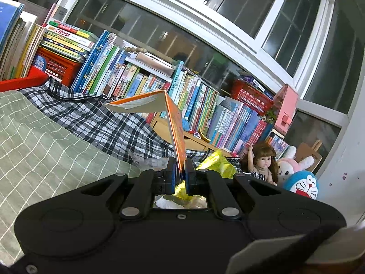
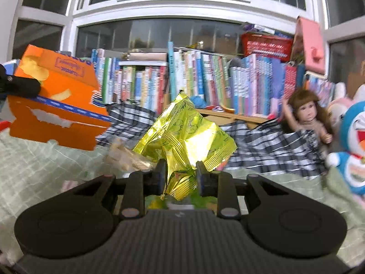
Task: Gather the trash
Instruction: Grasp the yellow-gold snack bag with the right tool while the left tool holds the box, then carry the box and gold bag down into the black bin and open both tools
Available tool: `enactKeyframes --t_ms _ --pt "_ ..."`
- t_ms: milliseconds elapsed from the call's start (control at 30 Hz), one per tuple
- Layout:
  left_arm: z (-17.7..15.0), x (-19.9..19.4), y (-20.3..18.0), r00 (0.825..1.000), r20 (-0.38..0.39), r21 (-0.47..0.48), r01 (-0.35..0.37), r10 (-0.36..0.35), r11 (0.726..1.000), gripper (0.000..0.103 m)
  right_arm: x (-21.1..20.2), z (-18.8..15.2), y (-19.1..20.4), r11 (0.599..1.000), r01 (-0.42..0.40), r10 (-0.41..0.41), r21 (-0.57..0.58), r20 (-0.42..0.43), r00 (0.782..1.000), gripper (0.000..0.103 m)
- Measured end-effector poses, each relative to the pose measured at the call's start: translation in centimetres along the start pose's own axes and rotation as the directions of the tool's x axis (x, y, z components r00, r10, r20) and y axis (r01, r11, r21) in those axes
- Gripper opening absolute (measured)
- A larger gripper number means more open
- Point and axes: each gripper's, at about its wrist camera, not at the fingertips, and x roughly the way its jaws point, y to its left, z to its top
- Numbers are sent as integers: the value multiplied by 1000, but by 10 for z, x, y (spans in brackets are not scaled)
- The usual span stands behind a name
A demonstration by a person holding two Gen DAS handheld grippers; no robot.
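Step in hand, as we judged it: pickup done, carry pending. Left tongs (image 1: 180, 175) were clamped on edge of torn orange carton (image 1: 175, 123), carton lifted clear above bed (image 1: 45, 141). Right tongs (image 2: 180, 178) were clamped on crumpled yellow-green foil wrapper (image 2: 187, 137), wrapper standing above green quilt. Clear packet with beige pieces (image 2: 123, 159) lay on bed just beside wrapper (we counted it as remaining trash). We saw no bin in either view. Next move, we reckoned: locate bin, carry both items there, keep grip firm; doll (image 2: 308, 116) lay near.

Torn matt orange cardboard box (image 2: 57, 105), glossy crinkled foil wrapper (image 2: 184, 134) (yellow-green), checked cloth bedding (image 1: 45, 141).
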Motion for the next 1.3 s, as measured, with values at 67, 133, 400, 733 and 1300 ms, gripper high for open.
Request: enactKeyframes --t_ms 67,133,400,733,1300 --pt "-2 -1 -2 1000 -5 6 2 -2 1000 7 -1 -2 -3 1000 8 -8 -11 -7 1000 34" --pt "-4 -2 -4 1000 -13 10 4 -4 1000 7 -5 -5 -7 1000 -16 16 -3 -9 1000 41" --pt "-10 -2 -4 1000 -29 19 -1 2 1000 7 -7 -12 -15 999 -42 42 13 -20 999 83" --pt "-12 5 2 999 -43 18 -6 7 1000 7 51 23 -34 991 -9 19 135 -76 997 103" --pt "-15 -9 -5 998 -53 48 43 -40 998 7 5 38 -55 980 -72 77 183 -18 997 30"
